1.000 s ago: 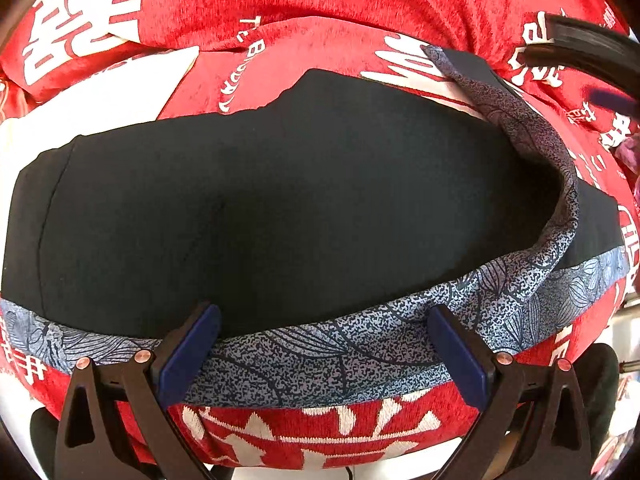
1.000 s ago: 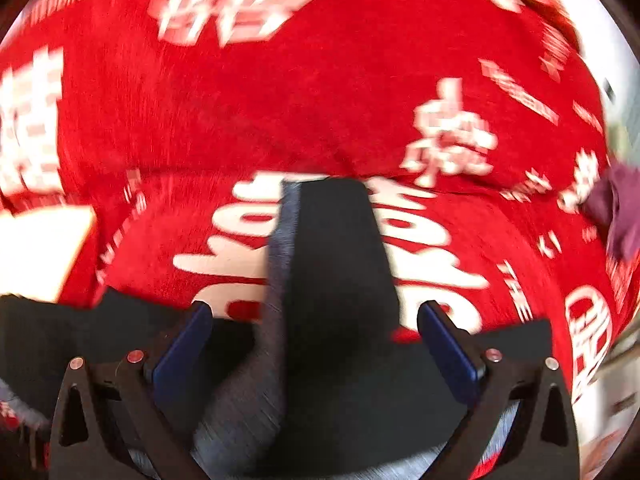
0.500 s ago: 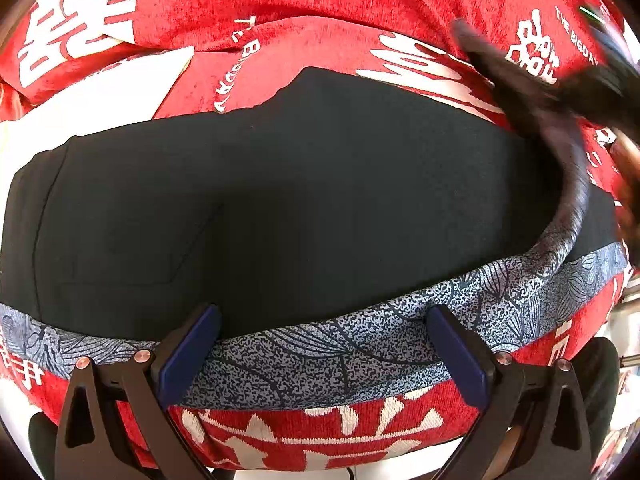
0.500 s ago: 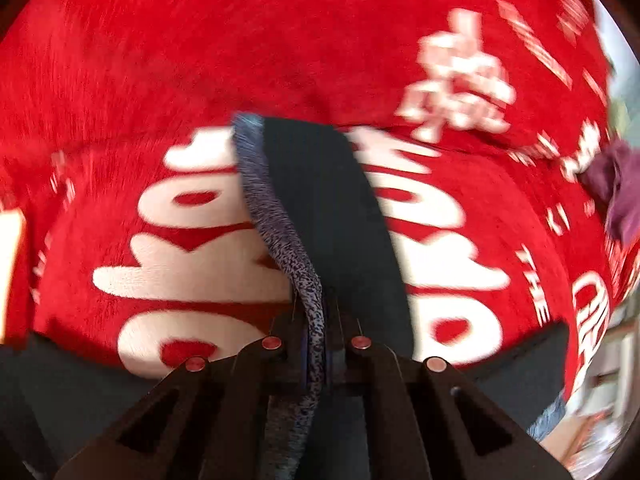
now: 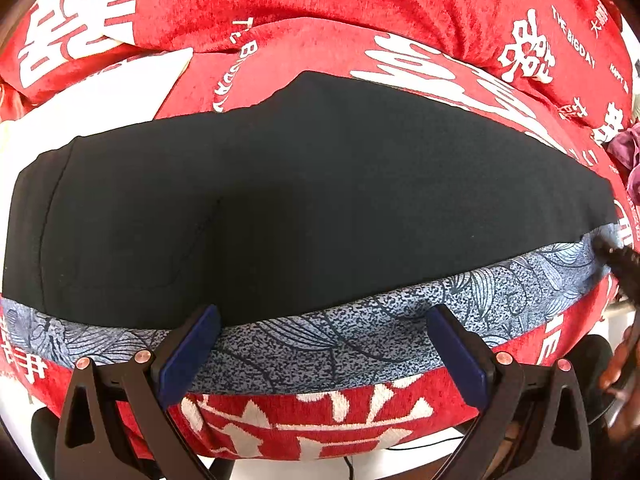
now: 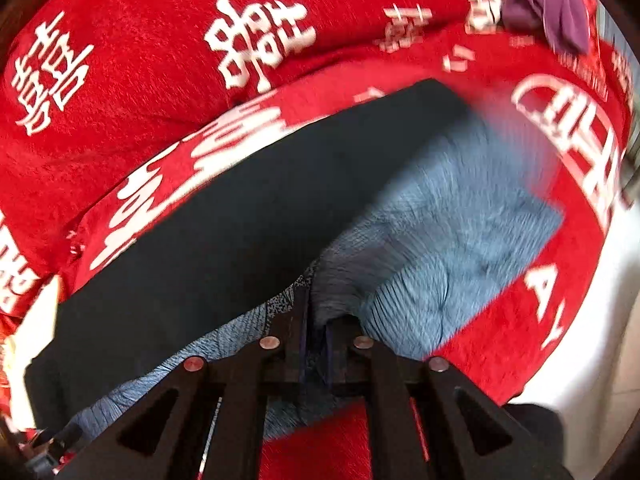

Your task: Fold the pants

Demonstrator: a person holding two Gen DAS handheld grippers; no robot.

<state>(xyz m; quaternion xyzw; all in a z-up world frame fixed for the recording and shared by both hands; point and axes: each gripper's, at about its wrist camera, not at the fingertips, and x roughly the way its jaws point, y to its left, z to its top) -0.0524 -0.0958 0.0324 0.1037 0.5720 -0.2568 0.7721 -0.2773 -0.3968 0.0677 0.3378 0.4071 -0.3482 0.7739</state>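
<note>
- Red blanket: printed with white characters and lettering; it fills the background of both views and lies under everything else.
- Pants: black fabric, spread flat on the red blanket across the centre of the left wrist view. In the right wrist view the pants run diagonally from lower left to upper right.
- Patterned band: blue-grey leaf print along the lower edge of the pants, crossing the frame just above the left tool. In the right wrist view the band is motion-blurred, right of centre.
- Left gripper: bottom centre; blue-padded fingers spread wide, with the patterned band lying between them. Contact with the fabric cannot be determined.
- Right gripper: bottom centre; fingers pressed together, pinching the patterned band edge.
- Purple cloth: bunched, upper right of the right wrist view, on the red blanket, apart from the pants.
</note>
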